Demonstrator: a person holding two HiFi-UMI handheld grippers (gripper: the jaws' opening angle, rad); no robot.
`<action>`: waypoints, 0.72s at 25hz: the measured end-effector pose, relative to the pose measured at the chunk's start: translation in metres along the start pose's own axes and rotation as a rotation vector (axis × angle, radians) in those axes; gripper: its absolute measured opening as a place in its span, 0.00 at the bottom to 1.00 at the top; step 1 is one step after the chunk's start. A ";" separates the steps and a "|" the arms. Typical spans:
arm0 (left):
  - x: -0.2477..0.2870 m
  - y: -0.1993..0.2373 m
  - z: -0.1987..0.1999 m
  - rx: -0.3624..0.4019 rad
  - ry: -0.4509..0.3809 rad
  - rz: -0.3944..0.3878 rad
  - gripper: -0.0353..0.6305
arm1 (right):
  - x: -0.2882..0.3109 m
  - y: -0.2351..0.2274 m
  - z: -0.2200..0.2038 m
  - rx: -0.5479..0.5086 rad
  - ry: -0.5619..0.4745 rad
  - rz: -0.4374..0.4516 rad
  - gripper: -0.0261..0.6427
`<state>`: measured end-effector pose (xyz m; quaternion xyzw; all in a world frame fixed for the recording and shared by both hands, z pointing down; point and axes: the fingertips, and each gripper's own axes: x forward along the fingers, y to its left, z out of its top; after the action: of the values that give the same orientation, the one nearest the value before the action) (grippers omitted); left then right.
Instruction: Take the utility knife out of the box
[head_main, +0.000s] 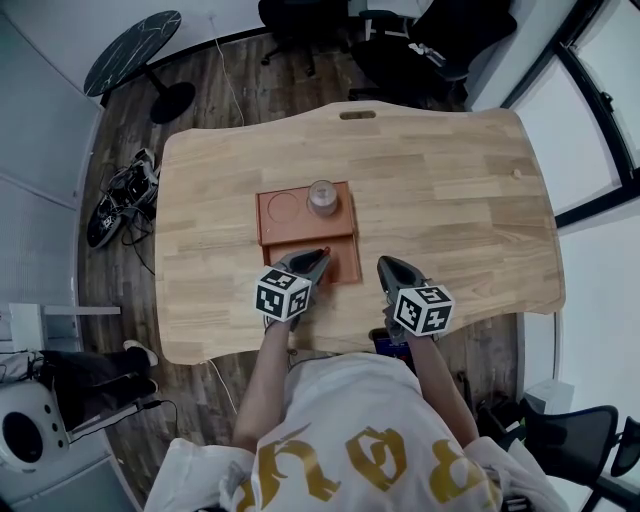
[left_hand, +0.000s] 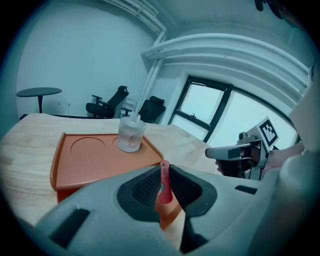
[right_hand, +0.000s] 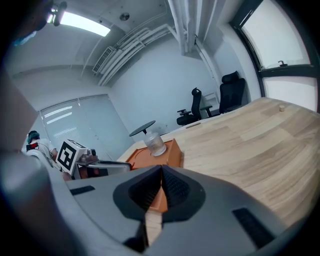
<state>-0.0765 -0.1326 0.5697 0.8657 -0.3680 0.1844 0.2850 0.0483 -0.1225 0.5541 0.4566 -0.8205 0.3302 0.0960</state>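
While the left tongs (left_hand: 164, 169) grip the red utility knife (left_hand: 164, 187) over the orange box (left_hand: 95, 162), the right tongs (right_hand: 161, 171) are closed, empty.
A glass bottle (left_hand: 131, 132) stands on the box's far part beside a round recess (left_hand: 88, 145); the right tongs hover over the worktop (head_main: 450, 200) near the box.

The box (head_main: 290, 228) sits mid-frame on the counter (head_main: 450, 190), the jar (head_main: 323, 197) on its upper right part. Over the box's lower edge hangs the left gripper (head_main: 316, 257), knife (left_hand: 164, 181) between its fingers; the right gripper (head_main: 386, 266) is beside it, at right.
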 end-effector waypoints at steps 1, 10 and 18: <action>-0.003 -0.001 0.004 0.001 -0.018 0.002 0.14 | -0.001 0.001 0.002 0.005 -0.010 0.002 0.06; -0.042 -0.019 0.031 0.024 -0.201 -0.006 0.14 | -0.014 0.018 0.029 0.011 -0.105 0.024 0.06; -0.074 -0.028 0.046 0.043 -0.316 0.029 0.14 | -0.032 0.033 0.047 -0.070 -0.174 -0.021 0.06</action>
<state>-0.0992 -0.1061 0.4851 0.8845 -0.4164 0.0580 0.2022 0.0464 -0.1178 0.4887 0.4884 -0.8320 0.2595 0.0434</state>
